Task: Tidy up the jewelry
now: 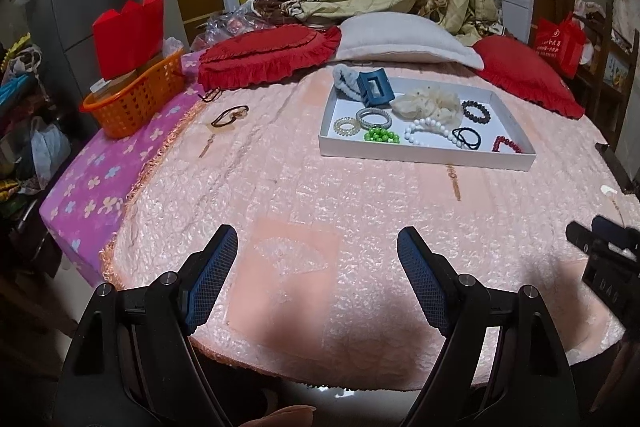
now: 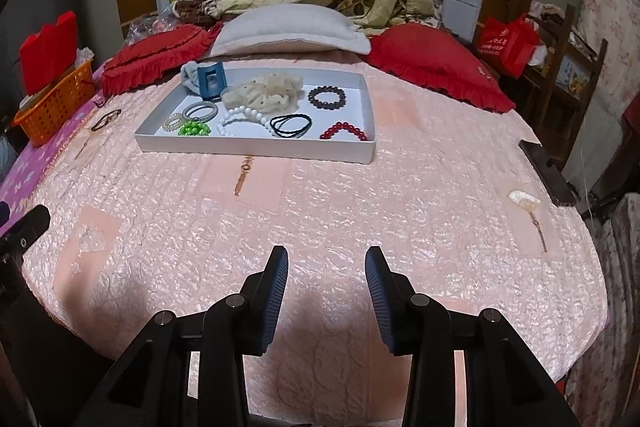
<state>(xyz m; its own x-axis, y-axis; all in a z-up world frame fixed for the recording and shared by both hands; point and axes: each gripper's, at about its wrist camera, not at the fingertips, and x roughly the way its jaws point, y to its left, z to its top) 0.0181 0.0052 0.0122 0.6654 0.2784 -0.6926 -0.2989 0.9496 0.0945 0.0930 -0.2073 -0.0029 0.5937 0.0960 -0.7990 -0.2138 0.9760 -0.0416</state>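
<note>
A white tray (image 1: 424, 150) (image 2: 256, 148) lies on the pink bedspread and holds several bracelets, hair ties, a blue claw clip (image 1: 374, 89) (image 2: 212, 79) and a cream scrunchie (image 1: 428, 103) (image 2: 264, 93). A brown hair tie (image 1: 230, 115) (image 2: 106, 119) lies on the bedspread left of the tray. A cream hair piece (image 2: 525, 202) rests near the bed's right edge. My left gripper (image 1: 316, 247) hovers wide open over the near bedspread, nothing between its fingers. My right gripper (image 2: 326, 263) stands partly open, also with nothing in it, well short of the tray.
An orange basket (image 1: 136, 99) (image 2: 56, 107) with a red box stands at the bed's left edge. Red cushions (image 1: 264, 59) (image 2: 436, 71) and a white pillow (image 1: 400, 41) line the back. A dark phone-like object (image 2: 548, 175) lies at the right edge.
</note>
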